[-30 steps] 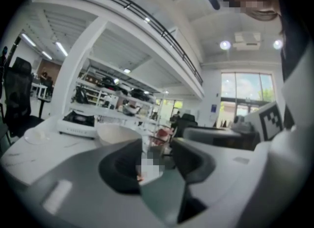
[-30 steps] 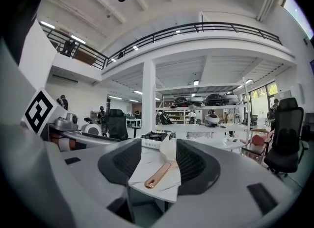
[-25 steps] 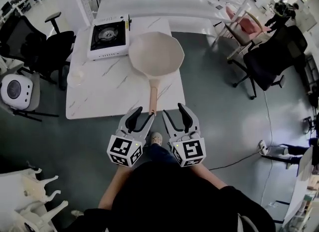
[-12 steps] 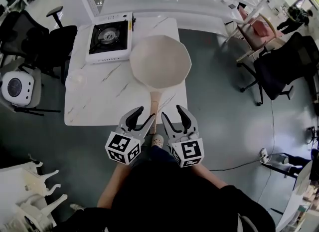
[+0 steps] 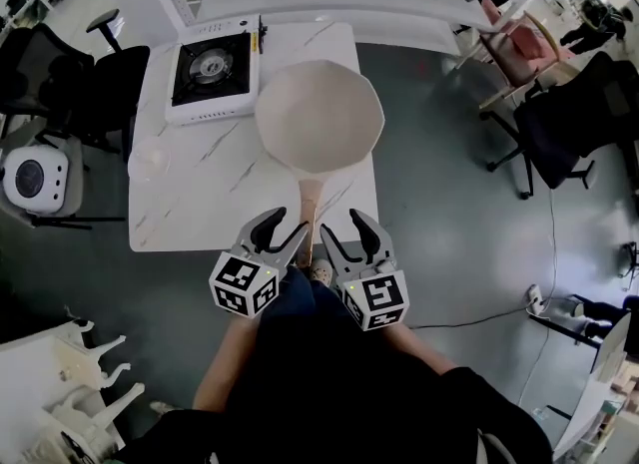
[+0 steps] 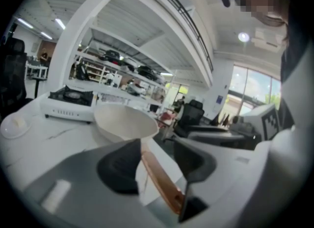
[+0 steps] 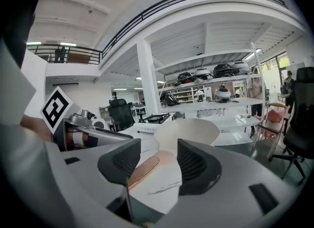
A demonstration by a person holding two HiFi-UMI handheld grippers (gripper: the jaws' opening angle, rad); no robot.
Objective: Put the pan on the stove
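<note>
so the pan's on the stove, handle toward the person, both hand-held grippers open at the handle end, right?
No. The head view shows the pan on the table beside the stove, not on it. The handle does point toward the person, with the left hand-held gripper and right hand-held gripper open at its end.

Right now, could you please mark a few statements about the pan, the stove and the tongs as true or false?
1. The handle of the pan points toward the person. True.
2. The pan is on the stove. False: it rests on the table, beside the stove.
3. The left tongs and the right tongs are both open. True.
4. The stove stands at the table's near right corner. False: it stands at the far left corner.
5. There is food in the pan. False: the pan is empty.
</note>
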